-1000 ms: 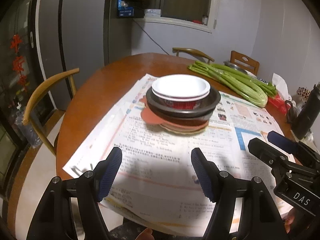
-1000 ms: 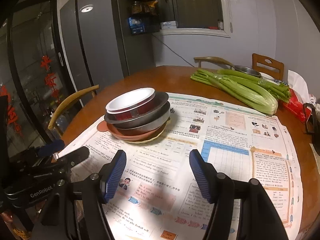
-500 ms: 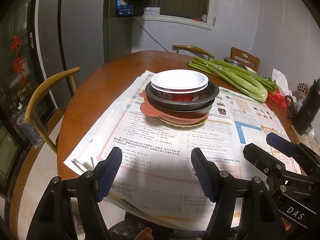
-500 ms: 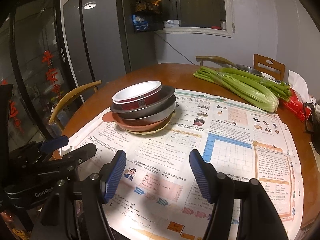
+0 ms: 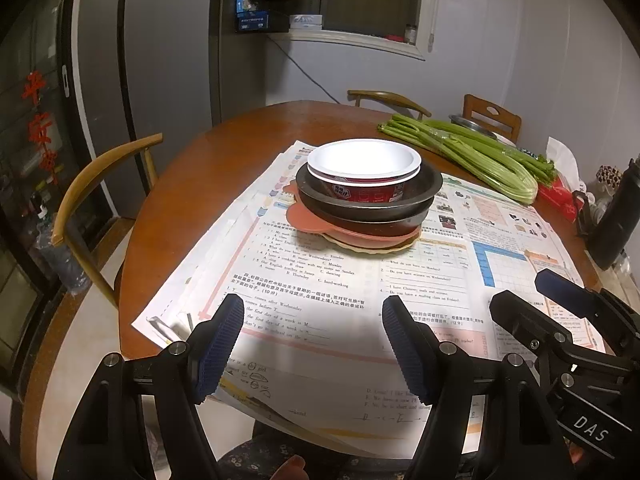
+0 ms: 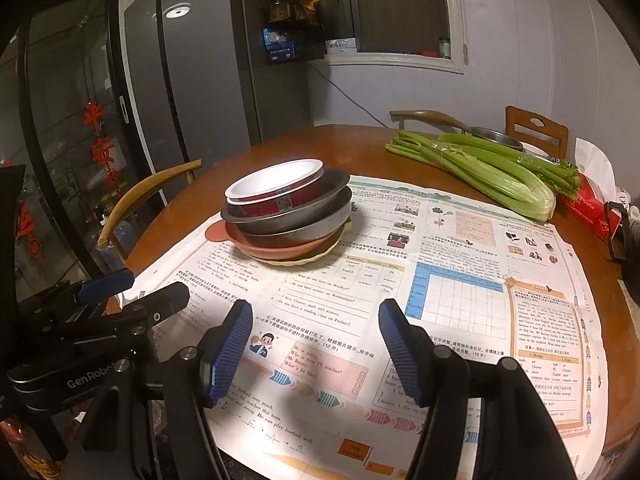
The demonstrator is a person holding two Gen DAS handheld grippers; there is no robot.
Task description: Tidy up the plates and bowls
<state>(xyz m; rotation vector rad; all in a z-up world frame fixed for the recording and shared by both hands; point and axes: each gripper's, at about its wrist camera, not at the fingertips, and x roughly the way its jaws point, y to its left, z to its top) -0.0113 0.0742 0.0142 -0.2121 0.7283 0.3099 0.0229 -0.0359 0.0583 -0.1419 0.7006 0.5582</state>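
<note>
- A home dining corner, by the look of it: a round brown wooden table (image 5: 192,184) with curved-back wooden chairs (image 5: 100,184) drawn up around it.
- A tall grey double-door refrigerator (image 6: 200,80) stands against the wall, red paper decorations (image 6: 100,140) beside it.
- Long green celery stalks (image 6: 480,168) lie on the table, printed school worksheets (image 6: 440,280) spread out as a cover.
- Jars and boxes crowd the window ledge (image 6: 296,16).

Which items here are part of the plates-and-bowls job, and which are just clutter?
Job items, all in one stack:
- white bowl on top
- metal bowls
- pink plate
- cream plate at the bottom

Clutter:
- celery
- worksheets under the stack
- red packet
- dark bottle
- metal dish behind the celery
</note>
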